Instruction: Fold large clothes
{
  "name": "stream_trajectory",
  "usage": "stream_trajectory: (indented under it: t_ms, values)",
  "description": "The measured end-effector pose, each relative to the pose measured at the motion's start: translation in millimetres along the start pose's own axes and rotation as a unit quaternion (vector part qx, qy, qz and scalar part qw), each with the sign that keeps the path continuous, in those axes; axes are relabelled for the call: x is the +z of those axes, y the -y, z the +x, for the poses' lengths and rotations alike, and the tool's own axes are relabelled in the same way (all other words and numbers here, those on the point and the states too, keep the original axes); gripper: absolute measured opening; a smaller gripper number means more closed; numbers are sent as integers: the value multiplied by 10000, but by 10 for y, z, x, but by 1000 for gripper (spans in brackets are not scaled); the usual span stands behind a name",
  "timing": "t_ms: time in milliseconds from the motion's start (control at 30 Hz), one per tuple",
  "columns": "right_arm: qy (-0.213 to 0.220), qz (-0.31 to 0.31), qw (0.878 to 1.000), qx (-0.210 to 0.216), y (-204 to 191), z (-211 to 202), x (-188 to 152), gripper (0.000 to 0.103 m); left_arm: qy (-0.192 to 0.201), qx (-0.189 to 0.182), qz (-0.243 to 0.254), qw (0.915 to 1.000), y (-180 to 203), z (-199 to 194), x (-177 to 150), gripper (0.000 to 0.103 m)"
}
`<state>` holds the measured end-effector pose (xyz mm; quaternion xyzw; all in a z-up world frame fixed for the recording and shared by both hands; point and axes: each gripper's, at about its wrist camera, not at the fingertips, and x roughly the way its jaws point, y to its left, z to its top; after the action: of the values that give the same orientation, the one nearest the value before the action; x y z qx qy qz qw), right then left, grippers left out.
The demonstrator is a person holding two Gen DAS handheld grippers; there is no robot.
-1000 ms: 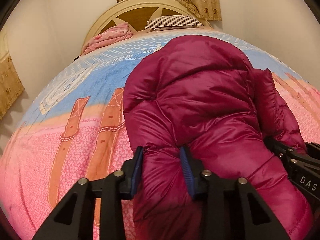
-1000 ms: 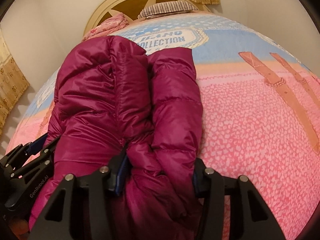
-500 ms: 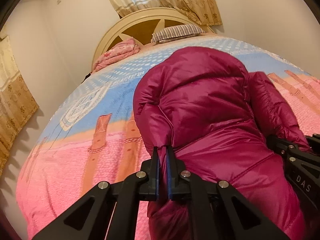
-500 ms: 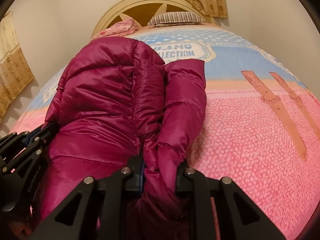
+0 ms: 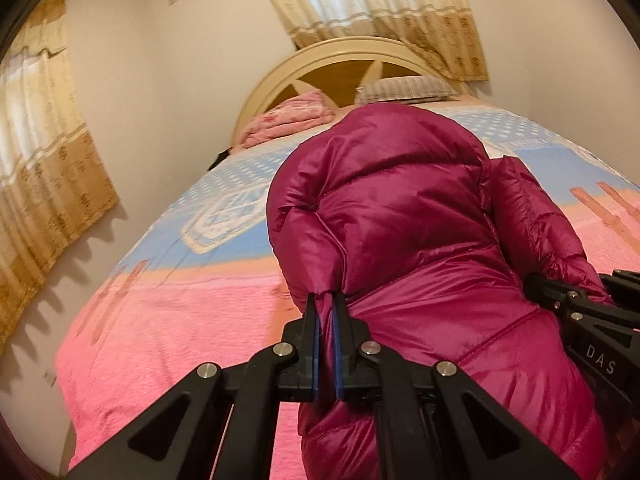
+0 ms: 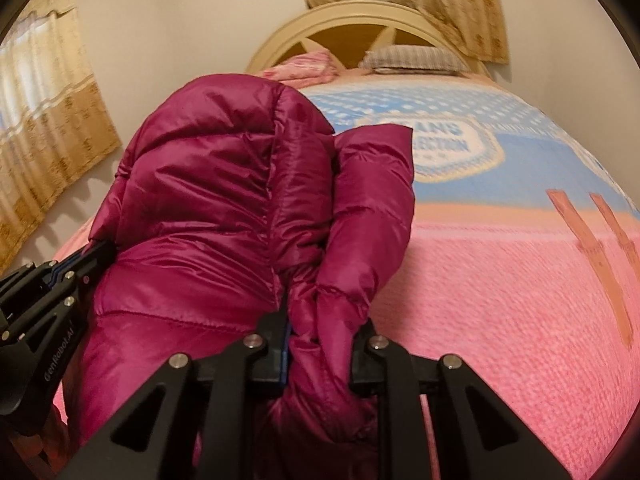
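My views: warm, even room light; daylight glows through the curtains (image 5: 372, 8). Scalloped curtain shadows on the wall (image 5: 160, 92). Sheen on the jacket (image 5: 400, 208). Slight motion blur throughout; fisheye bending, dark vignette at corners.

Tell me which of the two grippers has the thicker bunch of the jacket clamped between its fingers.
The right gripper: a fat wad of the purple jacket fills its jaws. The left gripper pinches only a thin fold, nearly shut.
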<state>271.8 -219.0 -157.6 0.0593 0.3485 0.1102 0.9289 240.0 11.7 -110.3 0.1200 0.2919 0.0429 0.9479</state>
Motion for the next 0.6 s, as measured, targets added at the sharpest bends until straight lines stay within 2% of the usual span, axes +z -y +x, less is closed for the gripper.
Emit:
stream_trajectory:
  t_ms: [300, 600]
  values:
    - [-62, -575, 9978, 331, -42, 47, -18, 21, -132, 361, -498, 9980, -685, 78, -139, 4]
    - [-126, -902, 9947, 474, -268, 227, 67, 21, -183, 590, -704, 9956, -979, 132, -225, 4]
